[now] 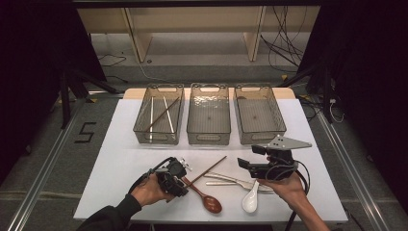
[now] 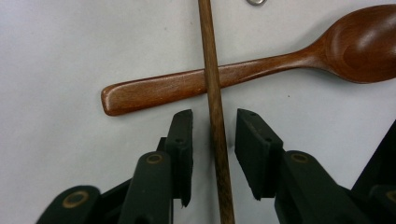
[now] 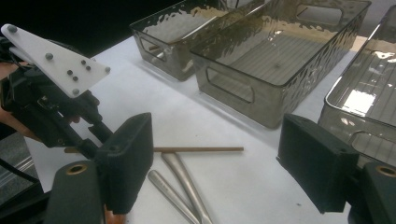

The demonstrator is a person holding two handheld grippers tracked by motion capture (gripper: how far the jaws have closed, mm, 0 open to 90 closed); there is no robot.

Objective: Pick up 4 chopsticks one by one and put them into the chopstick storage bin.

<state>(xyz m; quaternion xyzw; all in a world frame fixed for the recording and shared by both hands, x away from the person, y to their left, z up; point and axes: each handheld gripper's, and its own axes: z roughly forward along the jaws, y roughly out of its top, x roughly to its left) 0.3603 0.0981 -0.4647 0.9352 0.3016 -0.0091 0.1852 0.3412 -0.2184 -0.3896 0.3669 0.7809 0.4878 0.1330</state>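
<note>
A brown chopstick [image 1: 208, 170] [image 2: 215, 116] lies slantwise on the white table [image 1: 120, 159], crossing over the handle of a wooden spoon [image 1: 206, 198] [image 2: 280, 63]. My left gripper [image 1: 182, 185] [image 2: 215, 120] is low over the table and open, one jaw on each side of the chopstick with a small gap either way. Off to the right, my right gripper [image 1: 241, 162] [image 3: 217, 135] hovers wide open above two metal handles [image 1: 235, 180] [image 3: 180, 184], holding nothing. From there I see the chopstick [image 3: 201, 149] and the left gripper [image 3: 56, 107].
Three clear grey bins stand in a row at the back: the left bin [image 1: 159, 139] [image 3: 163, 35] holds chopsticks; the middle bin [image 1: 208, 138] [image 3: 243, 93] and the right bin [image 1: 262, 137] [image 3: 345, 121] look bare. A white ceramic spoon [image 1: 250, 199] lies near the front edge.
</note>
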